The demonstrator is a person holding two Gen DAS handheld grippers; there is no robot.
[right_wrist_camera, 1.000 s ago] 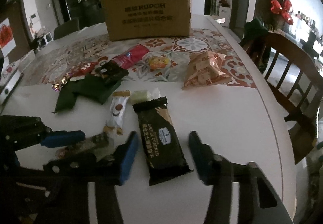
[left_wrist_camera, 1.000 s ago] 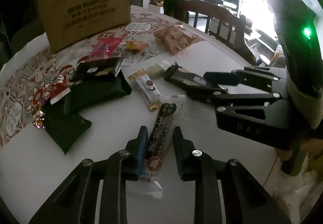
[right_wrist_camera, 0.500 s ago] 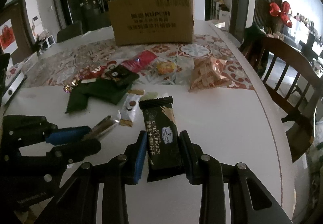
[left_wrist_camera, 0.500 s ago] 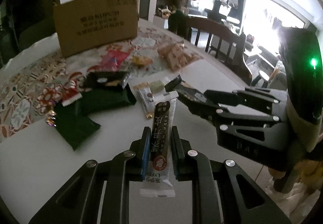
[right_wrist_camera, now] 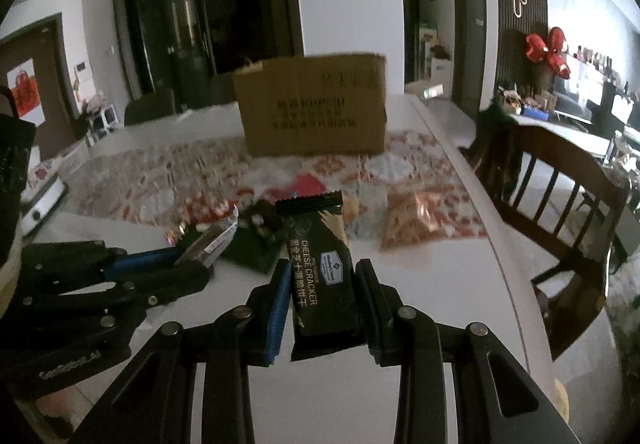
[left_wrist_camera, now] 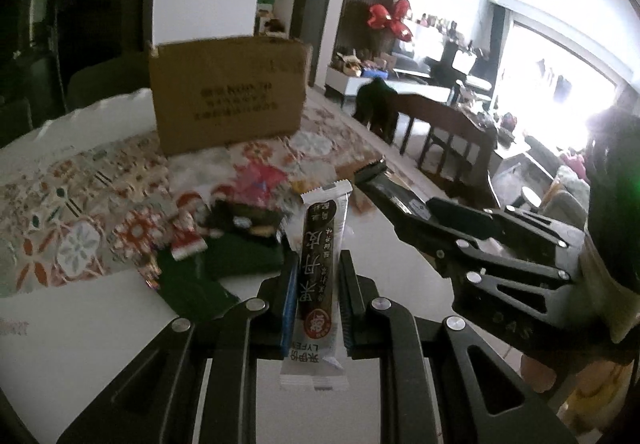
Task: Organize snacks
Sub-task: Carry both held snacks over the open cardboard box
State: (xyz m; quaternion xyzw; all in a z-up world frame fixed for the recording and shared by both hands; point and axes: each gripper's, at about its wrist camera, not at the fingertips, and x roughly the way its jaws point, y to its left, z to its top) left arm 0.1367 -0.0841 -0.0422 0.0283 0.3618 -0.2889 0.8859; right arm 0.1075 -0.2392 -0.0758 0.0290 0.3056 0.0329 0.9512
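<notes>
My left gripper (left_wrist_camera: 318, 284) is shut on a long brown-and-white snack bar (left_wrist_camera: 322, 268), held off the table with its far end pointing up. My right gripper (right_wrist_camera: 322, 286) is shut on a black cheese cracker pack (right_wrist_camera: 320, 268), also lifted clear of the table. In the left wrist view the right gripper (left_wrist_camera: 436, 220) shows at the right with the cracker pack (left_wrist_camera: 390, 190) sticking out of it. In the right wrist view the left gripper (right_wrist_camera: 168, 260) shows at the left, holding the snack bar (right_wrist_camera: 212, 238). A cardboard box (right_wrist_camera: 312, 106) stands at the back of the table.
Several snacks lie ahead on the patterned runner (left_wrist_camera: 80, 212): dark green packs (left_wrist_camera: 208, 276), a red wrapper (left_wrist_camera: 260, 180), an orange-brown bag (right_wrist_camera: 416, 220). The white table (left_wrist_camera: 80, 344) curves away on the right, where a wooden chair (right_wrist_camera: 560, 180) stands close to its edge.
Both grippers closed on their packs and lifted them off the table. The views rose and tilted up, so the box and room now fill more of each frame.
</notes>
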